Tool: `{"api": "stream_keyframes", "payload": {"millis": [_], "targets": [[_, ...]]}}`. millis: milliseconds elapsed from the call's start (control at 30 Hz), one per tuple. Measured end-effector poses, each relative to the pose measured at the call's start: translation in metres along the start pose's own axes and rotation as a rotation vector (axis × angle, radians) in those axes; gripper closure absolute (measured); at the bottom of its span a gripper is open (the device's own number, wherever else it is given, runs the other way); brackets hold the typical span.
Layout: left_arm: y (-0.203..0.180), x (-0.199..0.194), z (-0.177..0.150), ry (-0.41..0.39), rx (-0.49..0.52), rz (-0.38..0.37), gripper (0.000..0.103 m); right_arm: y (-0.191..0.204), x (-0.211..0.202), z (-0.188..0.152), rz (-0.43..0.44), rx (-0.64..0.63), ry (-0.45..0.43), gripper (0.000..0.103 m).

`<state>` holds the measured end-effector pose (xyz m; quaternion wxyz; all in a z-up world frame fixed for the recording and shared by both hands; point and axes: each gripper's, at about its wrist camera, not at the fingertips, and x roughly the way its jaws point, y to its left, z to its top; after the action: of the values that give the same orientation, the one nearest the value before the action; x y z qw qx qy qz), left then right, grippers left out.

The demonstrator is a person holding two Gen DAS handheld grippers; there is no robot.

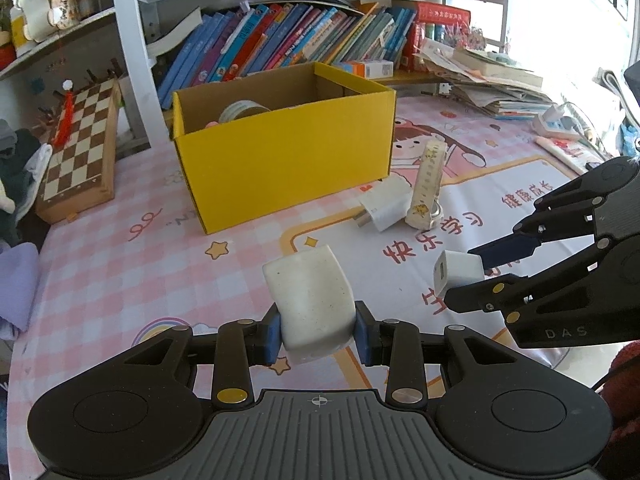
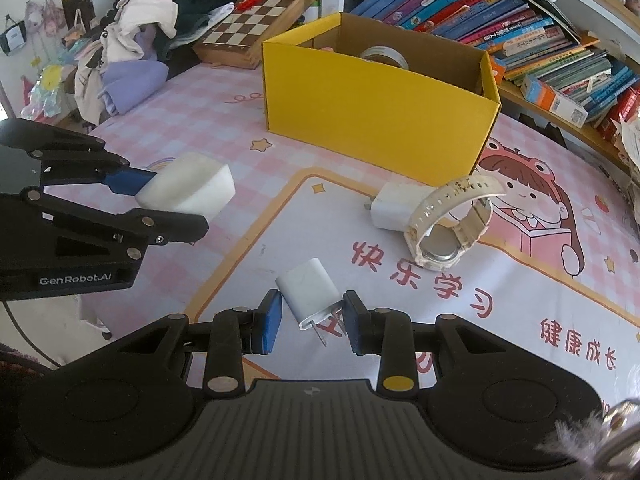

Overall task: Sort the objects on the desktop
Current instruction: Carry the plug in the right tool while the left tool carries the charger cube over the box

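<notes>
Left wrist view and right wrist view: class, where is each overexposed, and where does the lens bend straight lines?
Left wrist view: window glare whitens the upper right; shelf post bows. Right wrist view: evenly lit, slight glare top right; yellow box edges curve.

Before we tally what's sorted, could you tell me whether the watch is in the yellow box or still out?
Out: the watch lies on the mat beside a white charger, in front of the yellow box.

The box (image 1: 284, 160) was yellow. The mat (image 1: 120, 264) was pink-and-white checked. The chessboard (image 1: 80, 148), far left, was brown-and-cream.
</notes>
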<state>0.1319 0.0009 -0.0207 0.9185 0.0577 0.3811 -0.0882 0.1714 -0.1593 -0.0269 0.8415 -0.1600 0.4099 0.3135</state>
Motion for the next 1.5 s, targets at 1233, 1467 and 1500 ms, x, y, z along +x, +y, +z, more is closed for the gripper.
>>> {"api": "stream_keyframes", "payload": {"millis": [1233,1467,1500], "targets": [[0.027,0.003,0.104,-0.239,0.029,0.042,0.07,-0.086,-0.026,0.138,-0.066,-0.081,-0.216,0.072],[0.03,0.024,0.134,-0.262,0.039,0.064,0.07,-0.106,-0.013,0.168,-0.077,-0.141,-0.237,0.072],[0.032,0.027,0.138,-0.261,0.04,0.068,0.07,-0.109,-0.01,0.172,-0.077,-0.153,-0.235,0.072]]}}
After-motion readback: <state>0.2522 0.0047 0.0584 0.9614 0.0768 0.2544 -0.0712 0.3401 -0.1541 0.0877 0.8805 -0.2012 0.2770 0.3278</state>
